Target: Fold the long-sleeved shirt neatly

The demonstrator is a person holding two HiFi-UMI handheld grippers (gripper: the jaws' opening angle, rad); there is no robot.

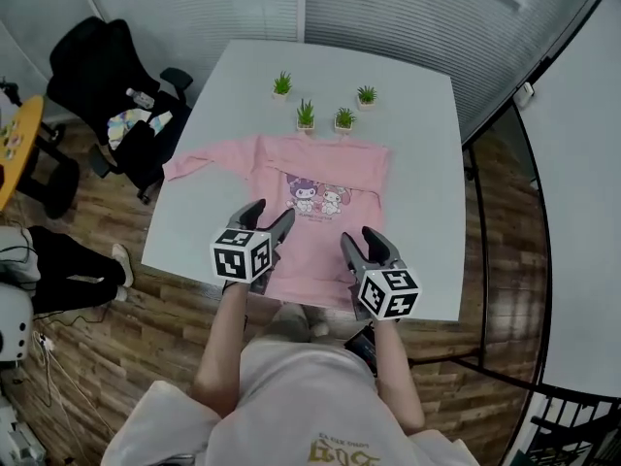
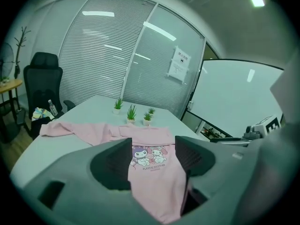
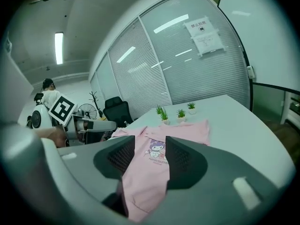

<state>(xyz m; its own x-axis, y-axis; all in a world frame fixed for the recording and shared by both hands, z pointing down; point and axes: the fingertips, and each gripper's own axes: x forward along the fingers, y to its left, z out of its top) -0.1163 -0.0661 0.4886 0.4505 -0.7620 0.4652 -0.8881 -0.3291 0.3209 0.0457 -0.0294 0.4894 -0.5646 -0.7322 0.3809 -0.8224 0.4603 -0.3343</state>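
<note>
Presently, left gripper [image 1: 272, 212] and right gripper [image 1: 359, 236], jaws apart and empty, poised over pink long-sleeved shirt [image 1: 291, 168]; next move, likely: pinch near hem.

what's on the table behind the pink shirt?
Four small potted plants stand on the white table just beyond the pink shirt. The table surface under the shirt is covered.
</note>
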